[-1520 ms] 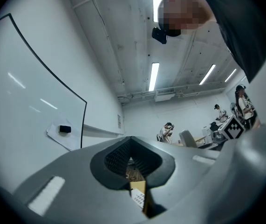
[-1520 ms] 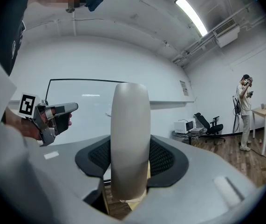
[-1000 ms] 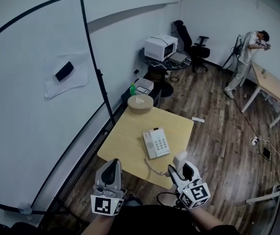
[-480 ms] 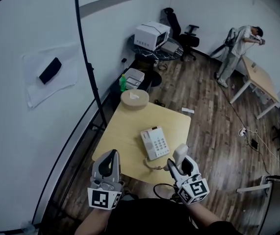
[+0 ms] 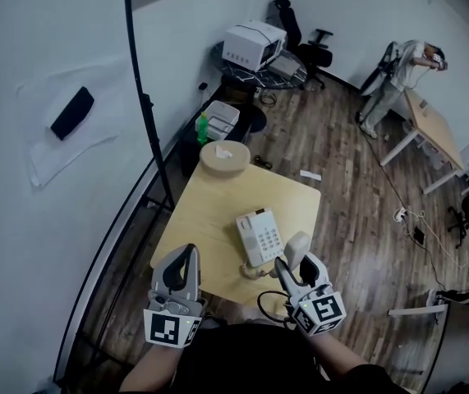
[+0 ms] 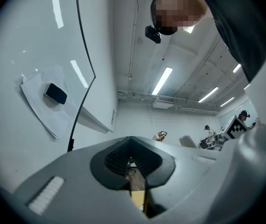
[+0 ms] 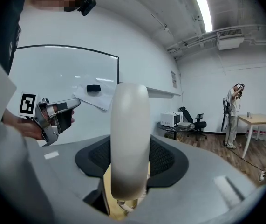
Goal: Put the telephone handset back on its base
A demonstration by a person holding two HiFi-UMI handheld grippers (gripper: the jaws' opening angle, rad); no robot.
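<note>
The cream telephone base (image 5: 260, 235) with its keypad lies on the light wooden table (image 5: 218, 212). Its cradle side is bare. My right gripper (image 5: 294, 268) is shut on the cream handset (image 5: 297, 247), which stands upright just right of the base, over the table's near edge. In the right gripper view the handset (image 7: 129, 139) fills the gap between the jaws of the right gripper (image 7: 132, 167). A coiled cord (image 5: 255, 272) runs from the base toward the handset. My left gripper (image 5: 190, 254) hovers at the near left corner, jaws together and holding nothing; the left gripper view shows that gripper (image 6: 133, 164) with only a thin slit.
A round wooden box (image 5: 227, 156) sits on the table's far corner. A whiteboard on a black stand (image 5: 146, 113) lines the left wall. Beyond are a green bottle (image 5: 202, 126), a microwave (image 5: 253, 41), an office chair (image 5: 301, 27), and a person (image 5: 398, 68) by a desk.
The head view has swung a little. My right gripper has carried the handset slightly nearer the base. The left gripper has kept its place, still shut.
</note>
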